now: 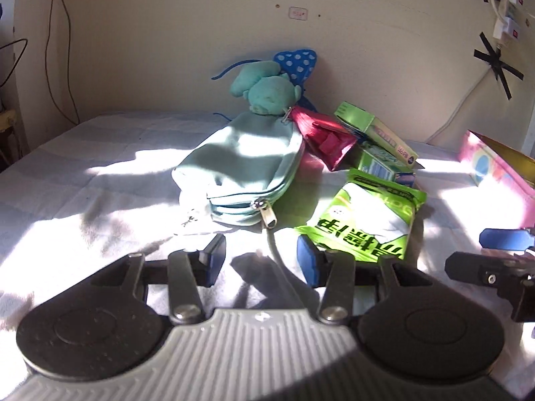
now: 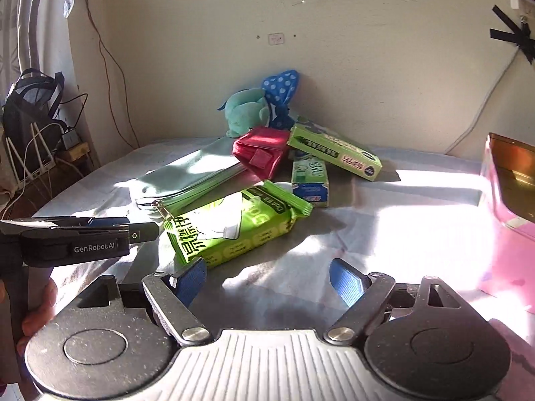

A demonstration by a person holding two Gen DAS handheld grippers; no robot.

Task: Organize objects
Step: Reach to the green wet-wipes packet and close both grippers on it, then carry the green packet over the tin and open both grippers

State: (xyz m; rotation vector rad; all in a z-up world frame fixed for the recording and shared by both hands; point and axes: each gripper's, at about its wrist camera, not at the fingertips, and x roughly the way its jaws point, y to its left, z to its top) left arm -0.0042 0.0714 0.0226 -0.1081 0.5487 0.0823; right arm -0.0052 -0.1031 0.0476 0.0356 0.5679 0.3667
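Sunlight is falling in patches across the bench (image 1: 83, 180), which is wearing a pale cloth, and my things are lying heaped toward its far middle. My left claw (image 1: 262, 262) is hovering low over the near edge, its blue pads parted with nothing between them; the zip pull of the pale blue pouch (image 1: 240, 163) is lying just beyond them. My right claw (image 2: 267, 284) is standing wider apart, also gripping nothing, with bare cloth showing between its fingers.

The green wipes packet (image 2: 234, 227) is lying nearest, just right of the pouch and just beyond my right claw's left finger. Behind it a small green-and-white box (image 2: 309, 180) is lying on the cloth, with a long green box (image 2: 334, 150) leaning across its far end. A red wallet (image 2: 262, 150) is sitting between the pouch and the boxes, touching the pouch's far end. A teal plush toy (image 1: 267, 92) is resting at the far end of the pouch, against the wall, with a blue dotted piece sticking up behind it. At the far right a pink box (image 2: 511, 220) is standing open, well apart from the heap.
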